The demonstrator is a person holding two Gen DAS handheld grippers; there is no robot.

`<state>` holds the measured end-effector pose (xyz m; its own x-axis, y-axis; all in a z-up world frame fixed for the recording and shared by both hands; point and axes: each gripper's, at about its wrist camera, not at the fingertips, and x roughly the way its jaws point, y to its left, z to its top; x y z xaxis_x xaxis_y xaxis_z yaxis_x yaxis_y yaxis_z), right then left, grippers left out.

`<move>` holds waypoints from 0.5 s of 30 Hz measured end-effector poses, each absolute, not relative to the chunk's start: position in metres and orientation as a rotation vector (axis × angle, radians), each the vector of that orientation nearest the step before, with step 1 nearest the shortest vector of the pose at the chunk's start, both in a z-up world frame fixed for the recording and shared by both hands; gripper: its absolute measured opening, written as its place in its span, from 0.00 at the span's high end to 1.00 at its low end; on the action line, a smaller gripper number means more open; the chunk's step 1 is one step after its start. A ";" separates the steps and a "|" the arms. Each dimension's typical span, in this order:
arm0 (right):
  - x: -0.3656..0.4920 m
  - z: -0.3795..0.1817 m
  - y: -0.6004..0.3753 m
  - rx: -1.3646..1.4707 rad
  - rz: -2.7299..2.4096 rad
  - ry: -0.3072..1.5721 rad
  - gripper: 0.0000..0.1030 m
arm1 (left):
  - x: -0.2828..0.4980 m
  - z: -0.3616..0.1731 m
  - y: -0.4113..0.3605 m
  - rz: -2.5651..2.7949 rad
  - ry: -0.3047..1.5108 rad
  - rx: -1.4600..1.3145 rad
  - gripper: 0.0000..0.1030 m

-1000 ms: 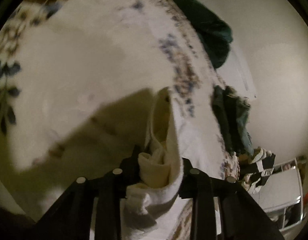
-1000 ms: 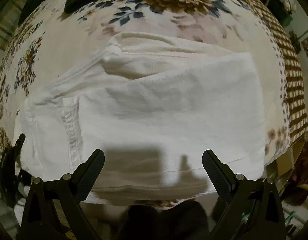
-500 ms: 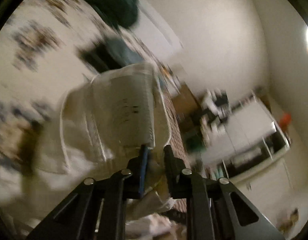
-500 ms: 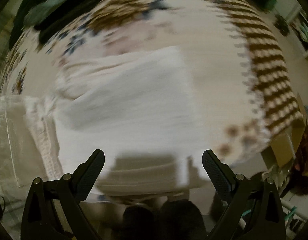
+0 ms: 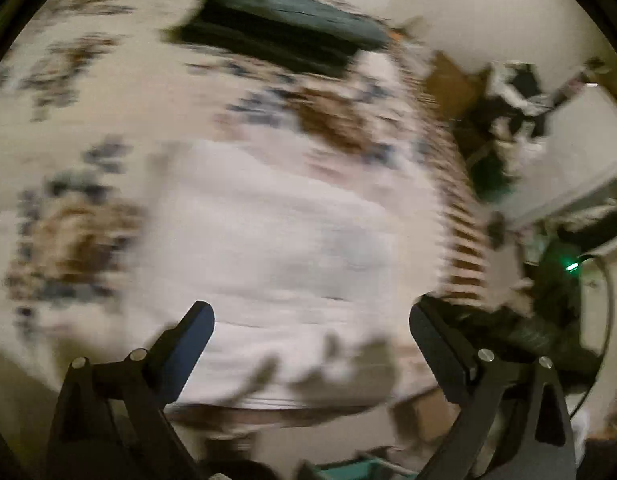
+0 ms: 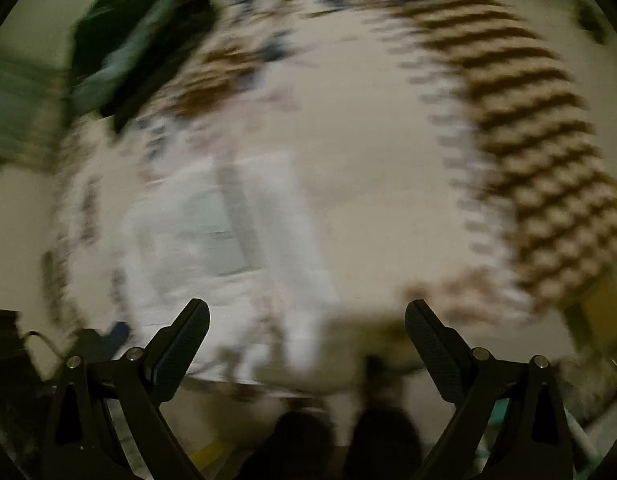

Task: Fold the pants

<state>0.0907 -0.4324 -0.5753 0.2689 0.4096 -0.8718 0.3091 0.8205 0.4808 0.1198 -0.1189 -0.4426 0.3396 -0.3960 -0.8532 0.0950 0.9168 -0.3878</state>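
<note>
The white pants [image 5: 284,240] lie folded into a compact rectangle on the floral bedspread [image 5: 120,92], blurred by motion. My left gripper [image 5: 312,324] hovers over their near edge, its jaws opening wide with no cloth between them. In the right wrist view the folded pants [image 6: 224,248] lie to the left of centre. My right gripper [image 6: 306,320] stands open above the bed's near edge, with only the pants' right margin under its left finger and nothing held.
Dark green and black folded clothes [image 5: 284,28] are stacked at the far side of the bed, also seen as dark clothes [image 6: 136,44]. The bedspread's brown patterned border [image 6: 540,148] marks the right edge. Furniture and clutter [image 5: 520,92] stand beyond the bed.
My left gripper carried a fold of the white pants over the rest, then let go and opened wide. The pants now lie folded. My right gripper stayed open and swung to the right.
</note>
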 end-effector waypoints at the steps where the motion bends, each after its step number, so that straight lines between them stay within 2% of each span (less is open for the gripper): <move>1: 0.103 -0.583 -0.420 0.667 0.124 1.326 0.03 | 0.121 -0.451 -0.105 -0.285 1.194 -0.272 0.03; 6: 0.148 -0.642 -0.383 0.709 0.159 1.399 0.03 | 0.125 -0.474 -0.046 -0.096 1.237 -0.200 0.03; 9: 0.157 -0.661 -0.374 0.776 0.144 1.381 0.13 | 0.127 -0.482 -0.029 -0.058 1.246 -0.213 0.03; 10: 0.156 -0.661 -0.371 0.781 0.145 1.356 0.31 | 0.129 -0.483 -0.026 -0.049 1.244 -0.220 0.03; 11: 0.155 -0.658 -0.369 0.774 0.155 1.348 0.61 | 0.130 -0.482 -0.025 -0.047 1.241 -0.232 0.03; 15: 0.139 -0.624 -0.369 0.731 0.145 1.294 0.70 | 0.142 -0.476 -0.032 -0.063 1.225 -0.282 0.03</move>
